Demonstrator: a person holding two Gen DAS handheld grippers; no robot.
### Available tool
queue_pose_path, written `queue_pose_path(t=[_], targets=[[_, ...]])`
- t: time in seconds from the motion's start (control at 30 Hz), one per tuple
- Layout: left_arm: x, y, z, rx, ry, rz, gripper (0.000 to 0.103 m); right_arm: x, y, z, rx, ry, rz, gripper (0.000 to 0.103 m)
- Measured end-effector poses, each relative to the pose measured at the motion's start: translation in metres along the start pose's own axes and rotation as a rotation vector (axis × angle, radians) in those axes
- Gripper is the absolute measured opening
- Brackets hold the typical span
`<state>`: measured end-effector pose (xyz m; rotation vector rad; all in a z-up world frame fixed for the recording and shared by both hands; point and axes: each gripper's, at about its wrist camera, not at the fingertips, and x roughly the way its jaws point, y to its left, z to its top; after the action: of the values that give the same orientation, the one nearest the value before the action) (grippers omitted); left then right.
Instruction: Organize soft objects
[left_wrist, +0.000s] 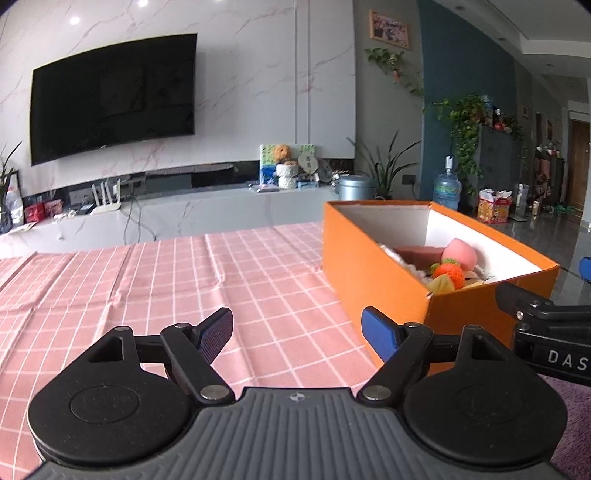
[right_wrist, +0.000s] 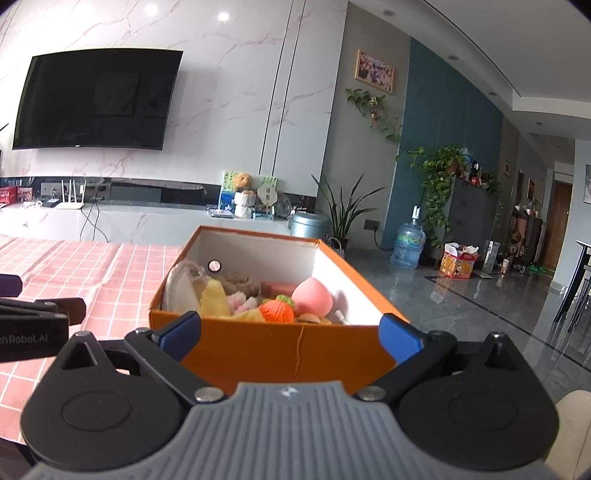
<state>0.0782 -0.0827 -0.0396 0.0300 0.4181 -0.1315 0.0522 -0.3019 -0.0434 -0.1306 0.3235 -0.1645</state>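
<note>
soft toys (right_wrist: 258, 302) piled in orange box (right_wrist: 280, 347) ahead of right tongs (right_wrist: 291, 334); both tongs wide, empty; left tongs (left_wrist: 297, 334) over bare counter (left_wrist: 147, 280); task looks nearly finished.

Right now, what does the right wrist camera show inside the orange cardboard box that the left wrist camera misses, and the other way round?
Only the right wrist view shows the brown plush lump, the yellow soft piece and the pale fabric bundle at the box's left end. Only the left wrist view shows the orange cardboard box from its long side, with bare pink checked tablecloth beside it. Both show the pink peach-shaped toy, the orange knitted fruit and an open, empty gripper: left gripper, right gripper.
</note>
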Motion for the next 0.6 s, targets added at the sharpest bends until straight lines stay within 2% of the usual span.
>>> queue_pose_path(t=[0.6], targets=[[-0.0003, 0.0049, -0.0019, -0.007, 0.025, 0.044, 0.093, -0.0052, 0.0014, -0.0038, -0.010, -0.011, 0.041, 0.100]])
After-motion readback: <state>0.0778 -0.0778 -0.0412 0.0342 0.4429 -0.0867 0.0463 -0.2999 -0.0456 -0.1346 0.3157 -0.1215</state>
